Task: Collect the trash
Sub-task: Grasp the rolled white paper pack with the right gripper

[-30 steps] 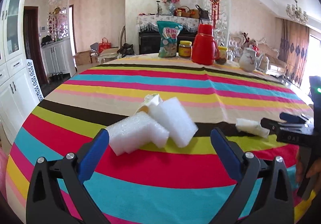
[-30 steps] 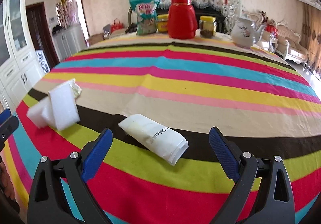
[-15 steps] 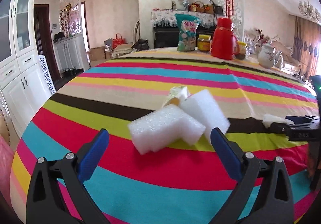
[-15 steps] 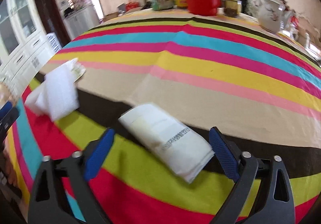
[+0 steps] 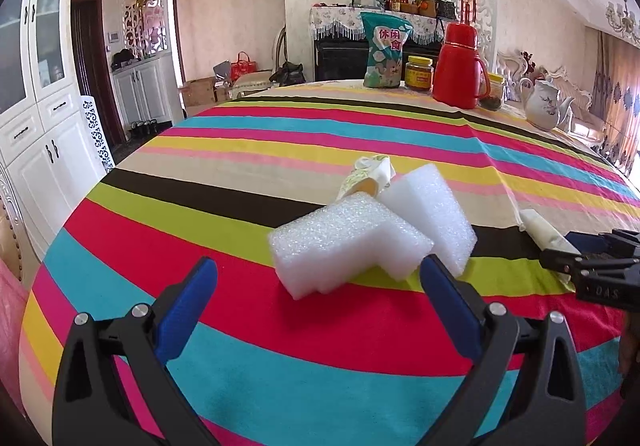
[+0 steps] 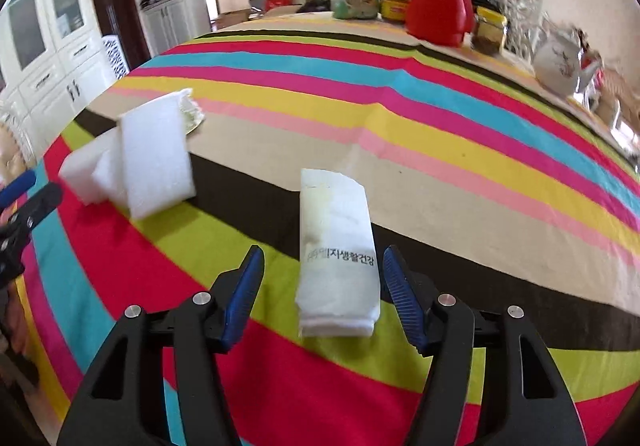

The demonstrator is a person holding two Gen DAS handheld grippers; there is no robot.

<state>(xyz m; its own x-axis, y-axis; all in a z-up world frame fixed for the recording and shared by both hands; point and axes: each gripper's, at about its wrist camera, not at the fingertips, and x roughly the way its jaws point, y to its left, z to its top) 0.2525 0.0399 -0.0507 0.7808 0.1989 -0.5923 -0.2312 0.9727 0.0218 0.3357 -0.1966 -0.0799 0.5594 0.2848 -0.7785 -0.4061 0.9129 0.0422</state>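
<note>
Right gripper [image 6: 323,288] closing, pads astride but not yet pressing flat white printed packet [image 6: 338,246] on striped tablecloth [image 6: 460,182]; probably light, soft: pinch across width. Left gripper [image 5: 318,304] wide apart before foam corner block [image 5: 360,242].

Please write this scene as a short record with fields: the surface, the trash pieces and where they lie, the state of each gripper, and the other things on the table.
surface: table with striped cloth
trash 1: white foam pieces, ahead of the left gripper, not gripped
trash 2: crumpled wrapper, just behind the foam
trash 3: white packet, flat, its near end between the right gripper pads
left gripper: open
right gripper: jaws have just been closing; pads not yet pressing the packet
far edge: snack bag, red thermos, two jars, white teapot
</note>
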